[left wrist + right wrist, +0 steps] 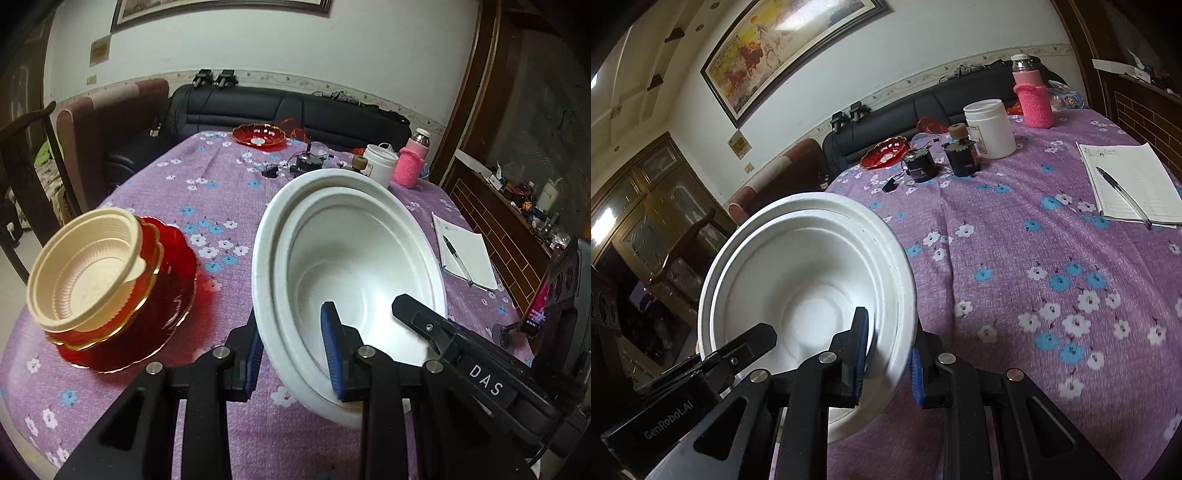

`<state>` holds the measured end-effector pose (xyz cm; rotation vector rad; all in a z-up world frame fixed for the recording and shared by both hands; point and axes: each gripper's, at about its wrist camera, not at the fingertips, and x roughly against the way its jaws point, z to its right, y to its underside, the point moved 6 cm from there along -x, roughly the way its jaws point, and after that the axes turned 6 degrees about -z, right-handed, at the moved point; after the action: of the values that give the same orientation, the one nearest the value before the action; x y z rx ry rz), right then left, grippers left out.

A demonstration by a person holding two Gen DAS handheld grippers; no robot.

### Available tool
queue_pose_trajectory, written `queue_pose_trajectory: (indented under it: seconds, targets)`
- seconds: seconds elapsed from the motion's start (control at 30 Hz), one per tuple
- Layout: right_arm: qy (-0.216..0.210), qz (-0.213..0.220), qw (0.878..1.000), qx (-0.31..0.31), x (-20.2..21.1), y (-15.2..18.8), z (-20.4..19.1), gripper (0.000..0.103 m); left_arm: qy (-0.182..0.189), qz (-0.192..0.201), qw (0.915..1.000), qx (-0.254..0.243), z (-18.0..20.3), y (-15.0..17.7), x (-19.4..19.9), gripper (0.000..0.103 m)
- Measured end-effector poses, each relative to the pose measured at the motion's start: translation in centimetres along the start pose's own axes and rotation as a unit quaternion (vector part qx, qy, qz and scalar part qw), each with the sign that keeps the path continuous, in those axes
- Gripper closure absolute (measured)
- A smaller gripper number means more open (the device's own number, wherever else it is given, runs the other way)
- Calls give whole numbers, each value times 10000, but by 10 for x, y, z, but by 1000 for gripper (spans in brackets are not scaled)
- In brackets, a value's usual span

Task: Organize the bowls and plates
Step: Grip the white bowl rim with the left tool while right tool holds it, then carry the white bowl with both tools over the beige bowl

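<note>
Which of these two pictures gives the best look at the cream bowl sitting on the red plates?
The left wrist view. There the cream bowl shows whole, nested on the stack of red plates at the table's left. The right wrist view does not show it at all; the white bowls fill that side.

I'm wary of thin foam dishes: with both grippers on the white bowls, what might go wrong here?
Both the left gripper and the right gripper pinch only the rim of the tilted nested white bowls, so the foam may crack or the inner bowl slide out. Swinging left could knock the cream bowl off the red plates.
</note>
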<state>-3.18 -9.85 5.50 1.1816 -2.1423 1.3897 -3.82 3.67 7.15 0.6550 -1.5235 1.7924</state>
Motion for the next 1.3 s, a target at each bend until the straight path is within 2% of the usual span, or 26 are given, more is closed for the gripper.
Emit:
queue_pose_trajectory:
  seconds: [0.7,1.3]
  targets:
    - [-106,-7,9983,572,2,20,-69,81,-447,345,9984,66,-47,15,42,75]
    - [-106,-110,9962,857,-16,23,-106,81,-557,451,9970,309,-83,17,54,75]
